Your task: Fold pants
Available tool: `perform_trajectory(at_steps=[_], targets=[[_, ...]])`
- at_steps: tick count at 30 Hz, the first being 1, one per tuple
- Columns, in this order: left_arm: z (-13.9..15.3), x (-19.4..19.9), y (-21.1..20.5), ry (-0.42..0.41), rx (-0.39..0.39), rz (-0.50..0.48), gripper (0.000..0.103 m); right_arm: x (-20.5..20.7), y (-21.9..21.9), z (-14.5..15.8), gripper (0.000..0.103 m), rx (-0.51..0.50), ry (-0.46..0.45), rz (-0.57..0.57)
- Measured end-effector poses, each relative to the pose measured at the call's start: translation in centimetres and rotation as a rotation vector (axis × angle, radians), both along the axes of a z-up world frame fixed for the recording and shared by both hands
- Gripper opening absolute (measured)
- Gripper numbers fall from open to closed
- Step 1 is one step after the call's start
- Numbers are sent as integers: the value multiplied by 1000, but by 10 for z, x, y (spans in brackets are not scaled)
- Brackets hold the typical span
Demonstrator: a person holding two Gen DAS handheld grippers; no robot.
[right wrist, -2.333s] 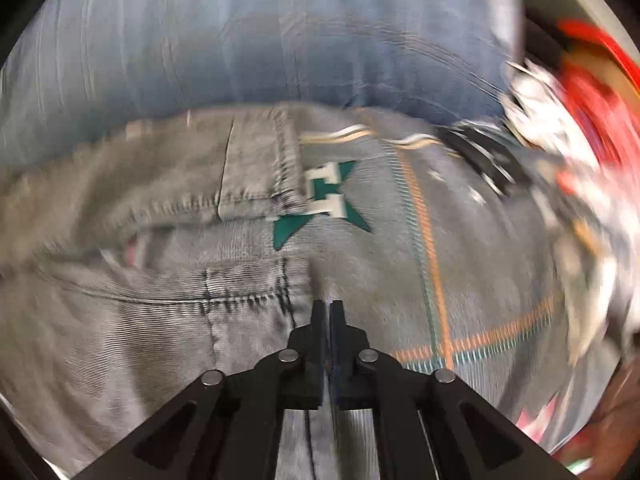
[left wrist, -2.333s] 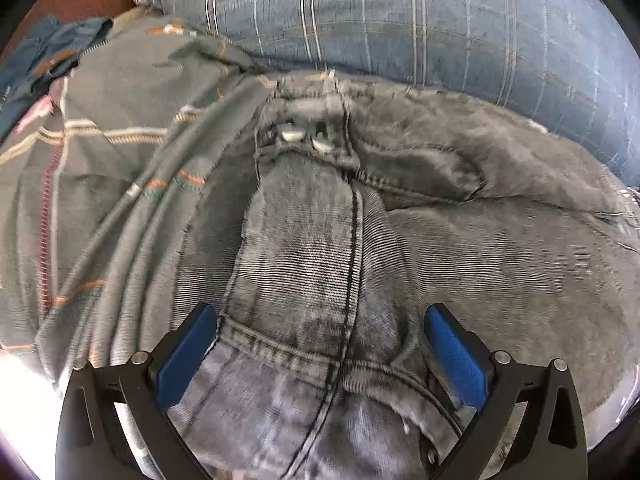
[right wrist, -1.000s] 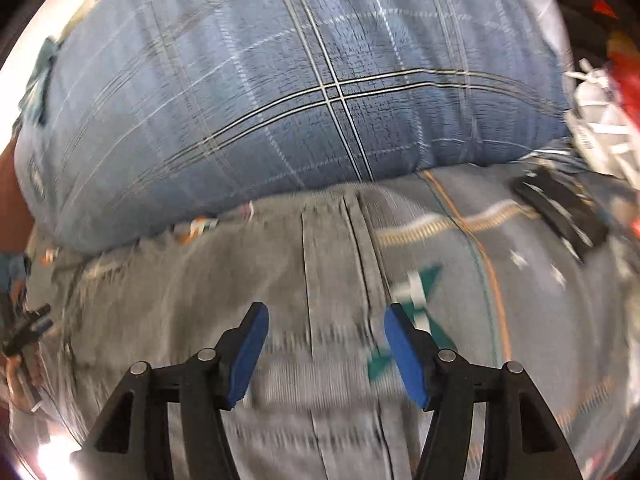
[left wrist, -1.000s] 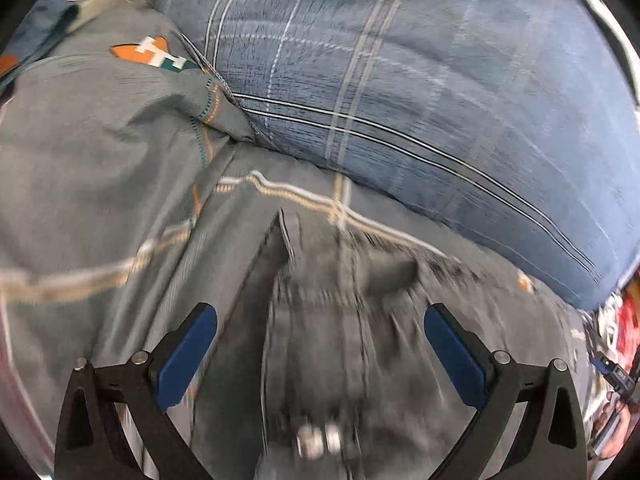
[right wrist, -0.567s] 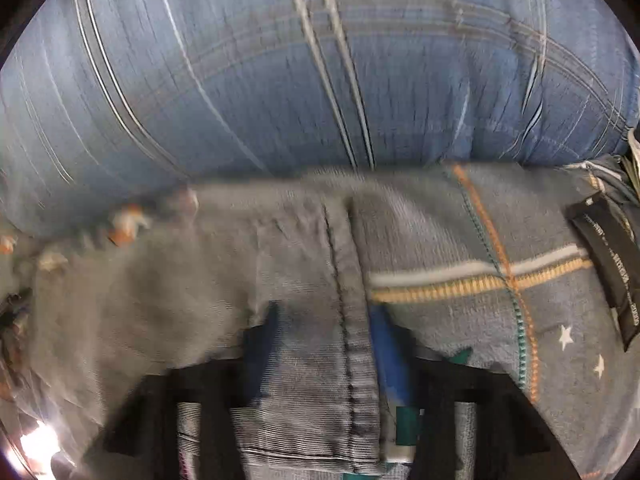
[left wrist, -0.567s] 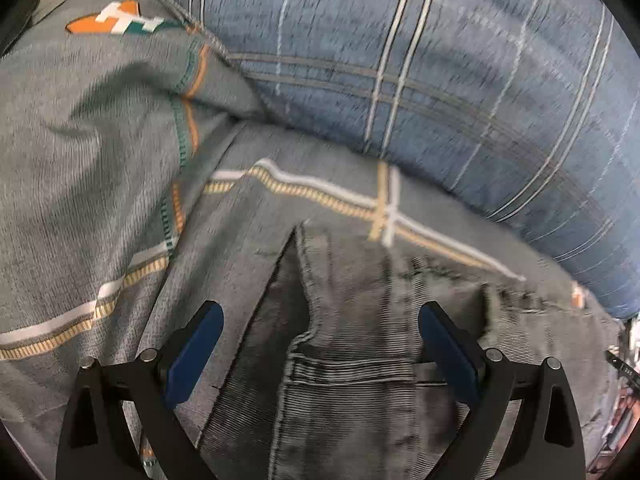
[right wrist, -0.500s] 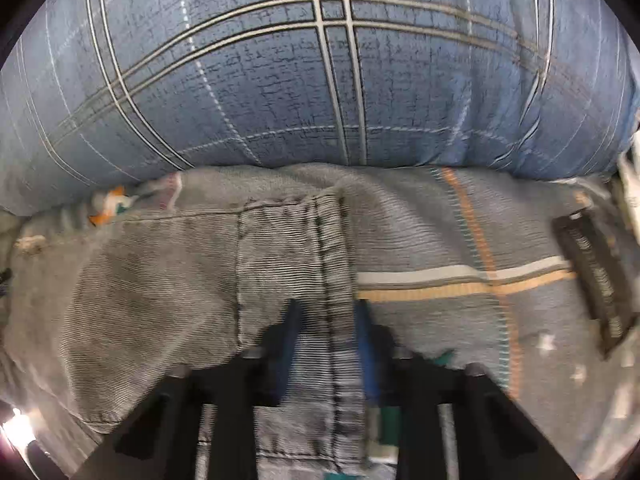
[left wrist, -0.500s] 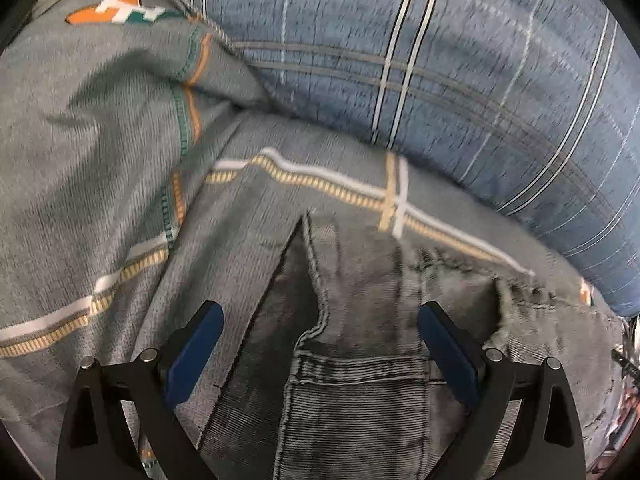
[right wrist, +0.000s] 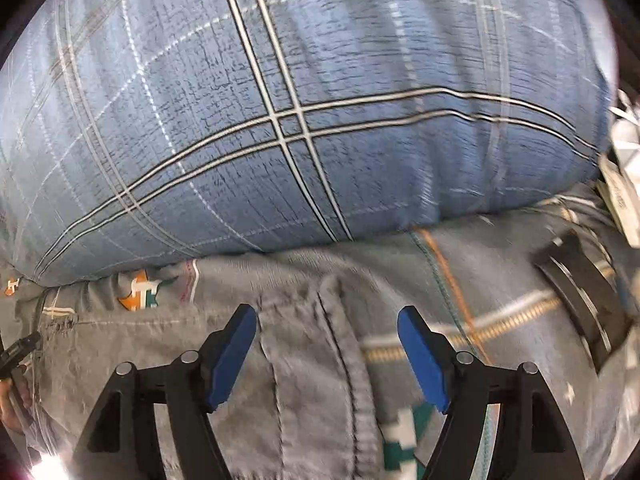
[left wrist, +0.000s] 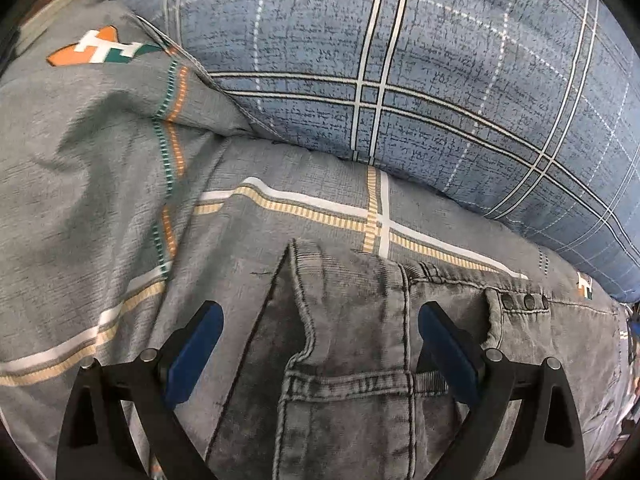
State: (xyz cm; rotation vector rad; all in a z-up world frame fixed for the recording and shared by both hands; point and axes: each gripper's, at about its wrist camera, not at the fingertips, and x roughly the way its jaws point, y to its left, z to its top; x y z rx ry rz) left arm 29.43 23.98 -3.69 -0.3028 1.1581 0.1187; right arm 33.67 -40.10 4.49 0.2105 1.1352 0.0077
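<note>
Grey denim filled the bottom of both views: the pants (left wrist: 352, 380) lay flat on the grey bedsheet (left wrist: 100, 208), waistband end pointing away from me. My left gripper (left wrist: 320, 344) was spread wide, its blue pads (left wrist: 194, 352) set either side of a stitched seam and the pocket edge, gripping nothing. I could not tell whether those pads touched the cloth or hung just above it. Off to the right of that tool, three dark rivets (left wrist: 524, 301) sat in a row along the denim edge. My right gripper (right wrist: 326, 344) was spread too, a dark seam of the pants (right wrist: 316, 380) running up between its pads, nothing pinched; this view was blurred low down. Just beyond the denim, the sheet's (right wrist: 500, 280) white and tan stripes crossed, and an orange and green patch (right wrist: 140, 290) showed near the left of the right view. A dark flat object (right wrist: 580, 296) lay on the sheet at far right; what it was, I could not tell. Farthest off, the big blue plaid pillow (left wrist: 400, 80) bulged across the top, resting on the sheet just past the waistband.
</note>
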Motion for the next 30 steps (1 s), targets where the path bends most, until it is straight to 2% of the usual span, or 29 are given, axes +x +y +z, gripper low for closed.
perform_trajectory(at_steps=[1,3,4,5,6,13,14,15,17,19,20,21,27,30], targets=[[-1,3,-1,3,-3,-9,94,8,3,-5,75,1,12,6],[-4,8,-3,23,-10,-25,82,20,10,-21,72,-32,63,12],[-5,11,-3,33,-24,-25,81,19,14,-26,64,-40,88,17],[-4,12,-3,33,-31,-15,81,21,18,-32,51,-47,108,24],[0,13,0,23,-42,-7,81,21,21,-37,47,-57,116,32],[18,25,21,-16,-117,32,80,18,29,-40,46,-89,114,45],[18,27,21,-16,-126,30,74,17,26,-37,46,-90,116,45],[19,28,21,-17,-136,23,64,17,26,-37,46,-90,117,46],[14,37,17,-6,-155,12,60,17,26,-38,46,-89,119,48],[7,46,15,12,-139,14,56,19,25,-34,46,-81,120,49],[3,50,14,24,-142,18,49,20,24,-33,46,-76,120,48],[0,51,15,30,-152,26,47,20,24,-33,46,-73,121,50],[-4,52,24,43,-159,51,47,26,17,-28,46,-72,114,54],[-15,53,25,44,-154,48,47,32,19,-32,46,-84,130,68]])
